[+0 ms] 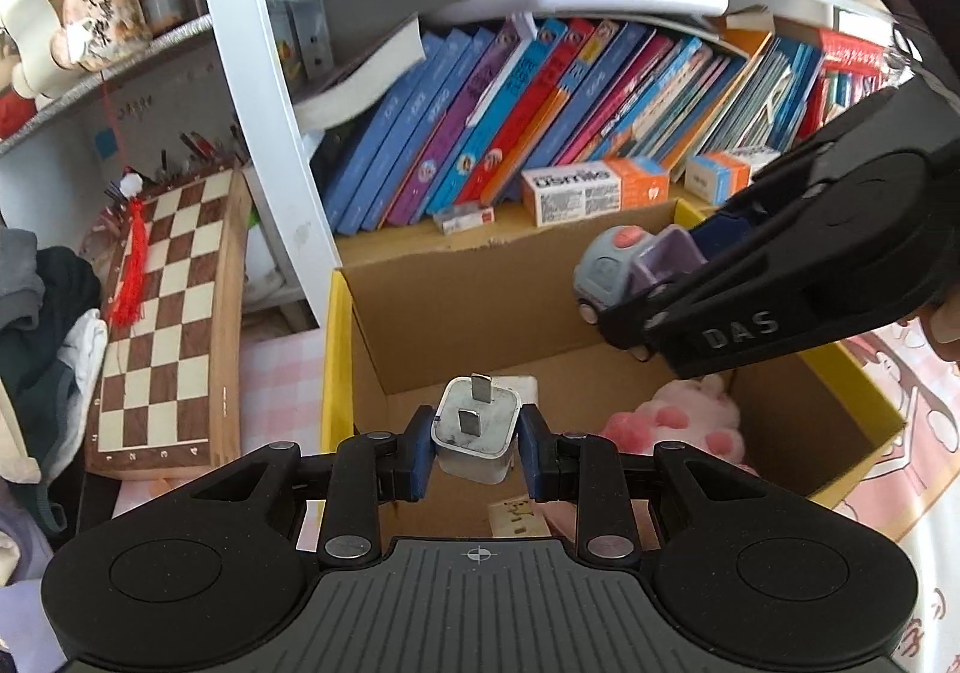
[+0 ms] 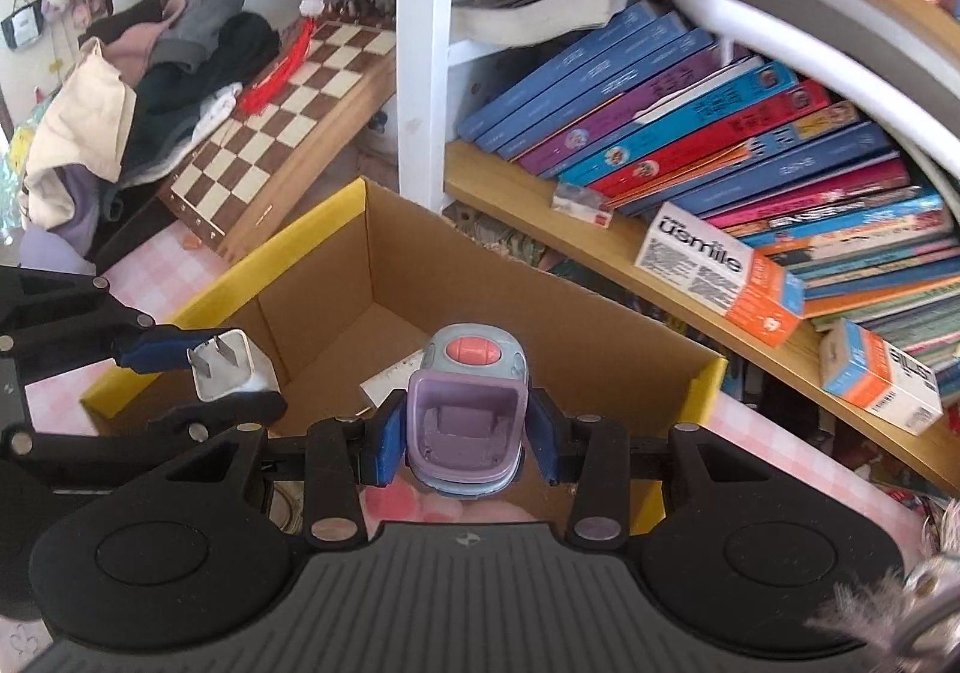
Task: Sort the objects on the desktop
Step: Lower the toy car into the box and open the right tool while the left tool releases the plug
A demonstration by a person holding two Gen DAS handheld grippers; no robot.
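My left gripper [image 1: 475,448] is shut on a white plug charger [image 1: 477,433], prongs up, held above the open cardboard box [image 1: 468,301] with yellow rims. My right gripper [image 2: 465,436] is shut on a grey and purple toy car [image 2: 468,409] with a pink button, also above the box [image 2: 420,277]. The right gripper and car [image 1: 630,277] show at the right of the left wrist view; the left gripper and charger [image 2: 231,367] show at the left of the right wrist view. A pink plush toy [image 1: 684,421] and a white card [image 1: 516,517] lie in the box.
A bookshelf with leaning books [image 1: 540,114] and small orange-white boxes [image 1: 594,187] stands behind the box. A chessboard [image 1: 162,325] leans at the left beside a pile of clothes [image 2: 138,90]. The desk has a pink checked cloth [image 1: 282,373].
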